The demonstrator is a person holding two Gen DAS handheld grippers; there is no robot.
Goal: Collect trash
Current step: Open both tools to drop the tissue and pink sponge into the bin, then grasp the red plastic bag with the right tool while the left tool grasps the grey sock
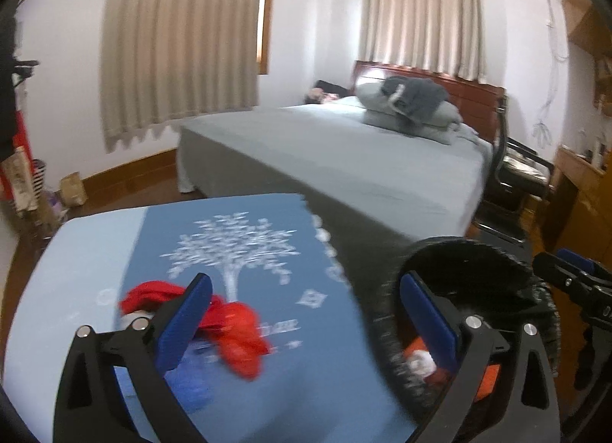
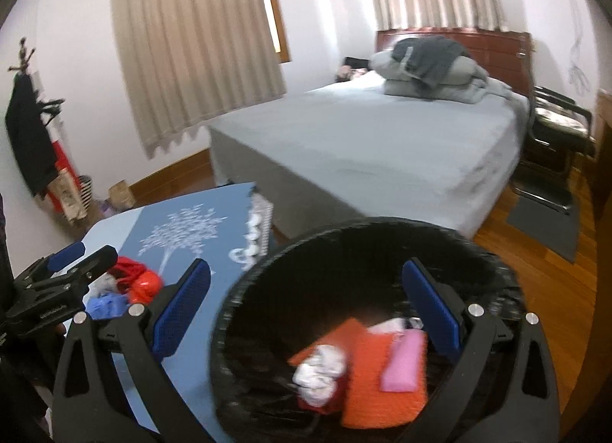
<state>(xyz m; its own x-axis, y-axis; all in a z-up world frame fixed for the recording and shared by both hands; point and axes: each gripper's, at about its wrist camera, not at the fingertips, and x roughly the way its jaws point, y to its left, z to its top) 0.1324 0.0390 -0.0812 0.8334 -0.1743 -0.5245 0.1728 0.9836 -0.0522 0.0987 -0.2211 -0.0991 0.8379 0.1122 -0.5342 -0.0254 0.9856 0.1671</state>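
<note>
Blue table (image 1: 95,252) | red trash (image 1: 237,332) beside left hand-held gripper (image 1: 306,324) | jaws apart, empty

Beige pleated curtains (image 2: 191,60) are hanging against white walls (image 1: 313,22). A wooden-headboard bed in grey sheets (image 2: 382,145) is filling the room, folded grey bedding (image 1: 409,106) sitting on it, above reddish wooden flooring (image 2: 543,271).

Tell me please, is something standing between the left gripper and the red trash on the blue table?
Nothing visible does. The left gripper is open above the blue table, and the red trash lies just ahead of its left finger, with only bare tablecloth around it. The black bin stands off to the right.
</note>
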